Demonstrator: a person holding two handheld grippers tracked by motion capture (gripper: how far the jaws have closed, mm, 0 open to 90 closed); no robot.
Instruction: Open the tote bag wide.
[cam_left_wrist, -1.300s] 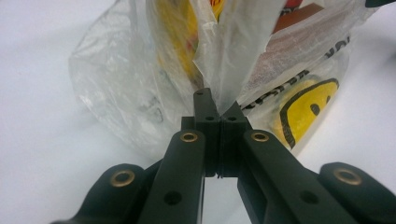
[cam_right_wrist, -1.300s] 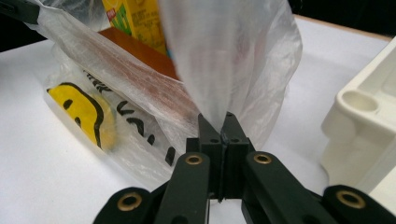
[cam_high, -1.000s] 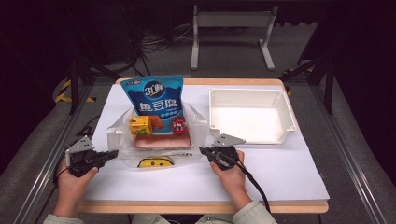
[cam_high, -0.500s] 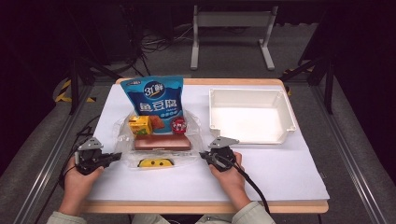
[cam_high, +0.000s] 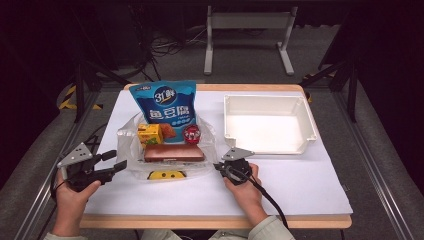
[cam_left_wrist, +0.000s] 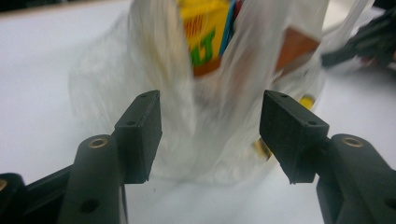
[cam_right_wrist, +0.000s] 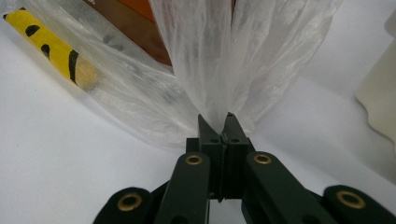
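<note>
Seen from above a white-covered tabletop (cam_high: 300, 185): a clear plastic bag (cam_high: 131, 150) of snacks lying at centre-left, its film spread around a tall blue fish-tofu pouch (cam_high: 164, 102), a small yellow carton (cam_high: 149, 133), a round red packet (cam_high: 191, 134), a brown wrapped bar (cam_high: 174, 152) and a yellow-and-black packet (cam_high: 166, 175) at the near edge; to the right, well apart, an empty white plastic tray (cam_high: 270, 142).

Right tongs (cam_high: 223, 169) pinched fully shut on a gathered fold of the bag's film at its right side, the plastic fanning up from between the closed tips in the right gripper view (cam_right_wrist: 219, 122); left tongs (cam_high: 119, 161) just beside the bag's left edge, jaws having just been opening and now standing wide apart, with blurred film ahead of the pads (cam_left_wrist: 140, 128) but nothing pressed between them, so no hold on that side.

Judged as the bag-handling step: one side anchored, the other let go, likely for a fresh bite on the rim or a reach inside; next move calls for a steady right-hand pinch and a left approach at the loose film or at a snack near the mouth, without dragging the whole bag across the cloth or toppling the upright pouch.
</note>
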